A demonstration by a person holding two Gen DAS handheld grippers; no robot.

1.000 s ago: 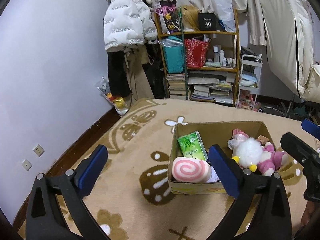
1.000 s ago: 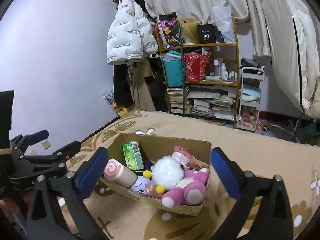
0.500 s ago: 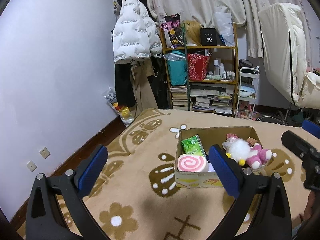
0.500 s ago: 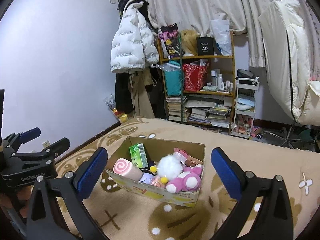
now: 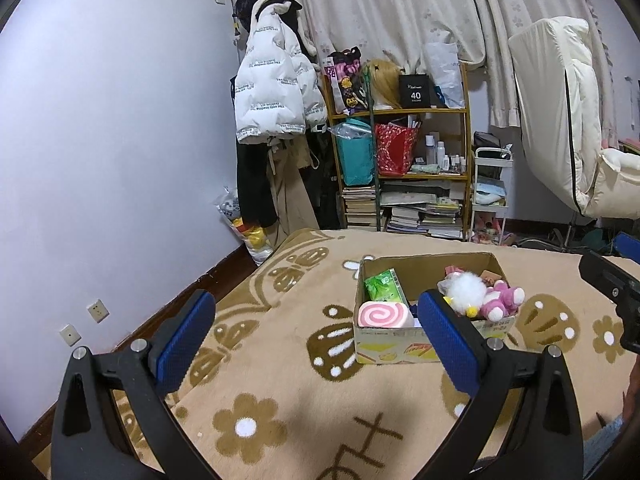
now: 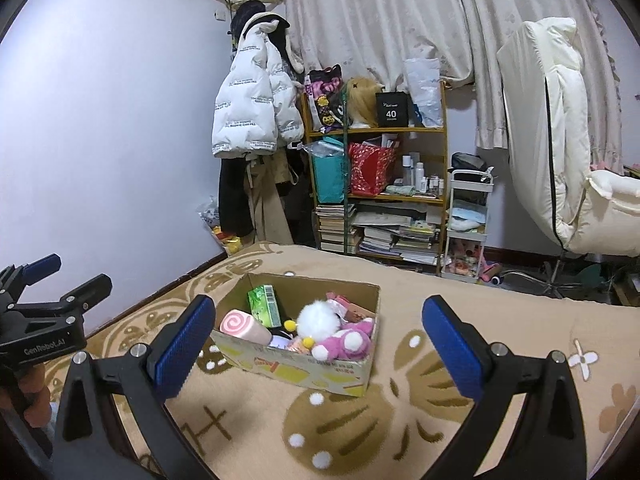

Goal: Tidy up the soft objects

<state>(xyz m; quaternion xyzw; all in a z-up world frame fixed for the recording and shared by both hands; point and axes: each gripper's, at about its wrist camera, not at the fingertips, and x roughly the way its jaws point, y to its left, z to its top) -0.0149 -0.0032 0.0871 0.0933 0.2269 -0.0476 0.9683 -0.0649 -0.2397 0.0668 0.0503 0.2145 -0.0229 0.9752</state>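
The open brown cardboard box point(image 6: 296, 354) of soft toys sits on the beige patterned blanket point(image 6: 500, 320), ahead of both claws. The right gripper point(image 6: 316, 344) and left gripper point(image 5: 316, 344) gape wide, empty; the box lies right of the left one.

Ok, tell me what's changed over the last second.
Both claws, left and right, have pulled back and up from the cardboard box, which now looks smaller and farther away. Nothing was grabbed or released; both stay open and empty. The swirl roll plush, white pompom and pink plush lie in the box unchanged.
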